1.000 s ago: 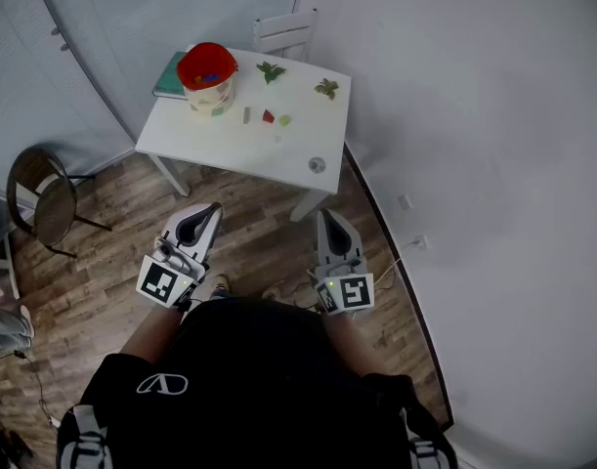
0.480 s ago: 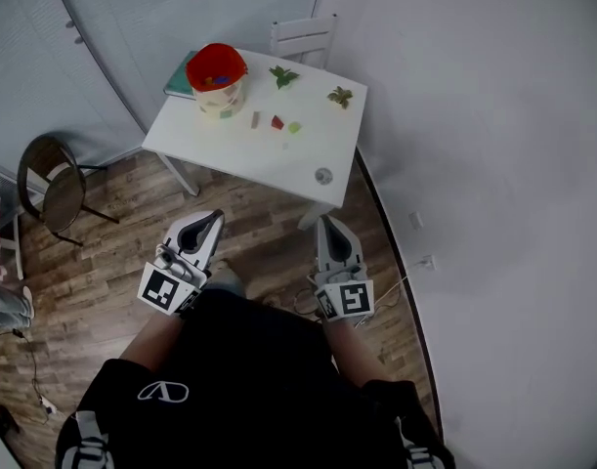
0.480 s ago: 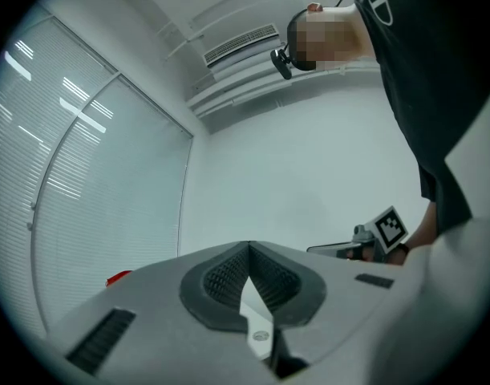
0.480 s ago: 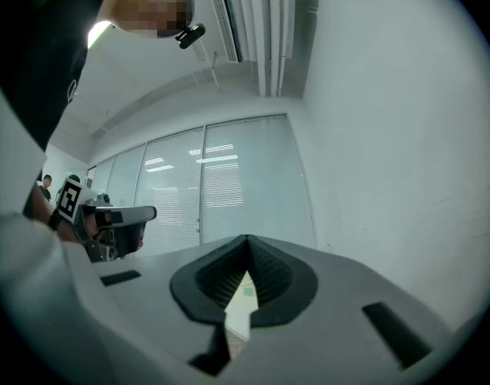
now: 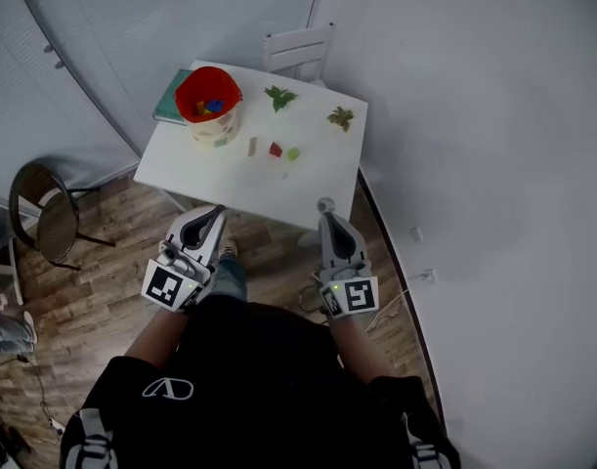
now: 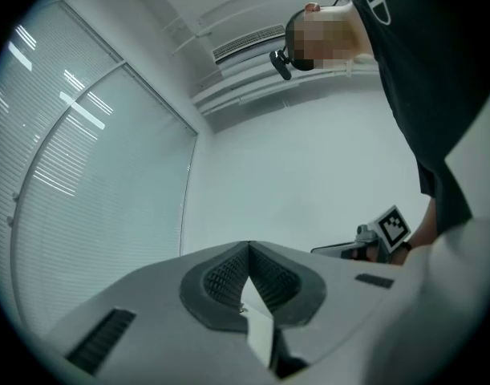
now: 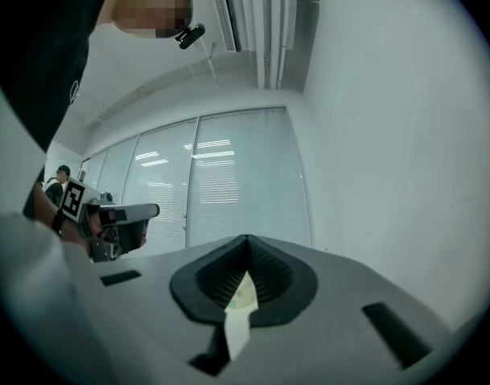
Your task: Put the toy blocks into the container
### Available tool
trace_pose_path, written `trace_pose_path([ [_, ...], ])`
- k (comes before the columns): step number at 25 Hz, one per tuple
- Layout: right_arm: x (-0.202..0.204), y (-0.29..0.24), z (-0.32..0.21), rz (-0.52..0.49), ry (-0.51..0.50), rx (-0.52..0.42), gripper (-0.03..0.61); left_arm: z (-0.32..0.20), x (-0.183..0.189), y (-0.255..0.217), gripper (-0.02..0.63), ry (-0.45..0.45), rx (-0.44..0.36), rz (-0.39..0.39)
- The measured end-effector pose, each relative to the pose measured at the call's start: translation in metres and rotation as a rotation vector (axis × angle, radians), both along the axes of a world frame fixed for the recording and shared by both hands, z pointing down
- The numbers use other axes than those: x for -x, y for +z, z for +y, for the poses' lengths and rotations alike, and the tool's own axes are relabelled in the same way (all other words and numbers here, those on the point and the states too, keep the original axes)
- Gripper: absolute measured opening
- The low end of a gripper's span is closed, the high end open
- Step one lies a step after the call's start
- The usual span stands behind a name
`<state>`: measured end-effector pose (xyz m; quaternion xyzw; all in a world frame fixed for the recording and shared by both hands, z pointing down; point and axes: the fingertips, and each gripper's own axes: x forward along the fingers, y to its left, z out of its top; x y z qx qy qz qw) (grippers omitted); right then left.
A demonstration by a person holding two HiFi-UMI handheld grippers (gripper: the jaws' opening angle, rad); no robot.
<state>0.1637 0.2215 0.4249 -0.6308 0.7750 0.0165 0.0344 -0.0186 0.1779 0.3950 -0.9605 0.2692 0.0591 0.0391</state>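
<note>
The white table [image 5: 212,179] now lies nearer than half a second ago, and both gripper tips have come up to its near edge in the head view. At far left a round dark stool [image 5: 46,221] stands on the wood floor. On the table's far left corner sits a red-lined bucket [image 5: 216,129] with blue and other coloured pieces inside, a green book [image 5: 167,103] just beside it. Right of the bucket, mid-table, lie a tan block [image 5: 251,147], a red block [image 5: 276,149] and a green block [image 5: 293,153] in a short row, close but apart. Two small leafy sprigs [image 5: 279,96] lie beyond them. The left gripper [image 5: 216,210] is clenched on nothing, held off the table. The right gripper [image 5: 329,218] is likewise closed and empty, its tip near a small round object [image 5: 324,204] at the table's edge.
</note>
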Motion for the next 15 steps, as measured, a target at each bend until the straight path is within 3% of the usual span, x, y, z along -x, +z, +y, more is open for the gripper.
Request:
trace_pose_path([
  [8, 0.000, -0.015, -0.115, 0.050, 0.072, 0.007, 0.000, -0.127, -0.007, -0.007, 0.005, 0.095, 0.007, 0.018],
  [15, 0.005, -0.015, -0.187, 0.081, 0.111, 0.013, 0.000, -0.202, -0.006, -0.002, 0.005, 0.154, 0.011, 0.027],
])
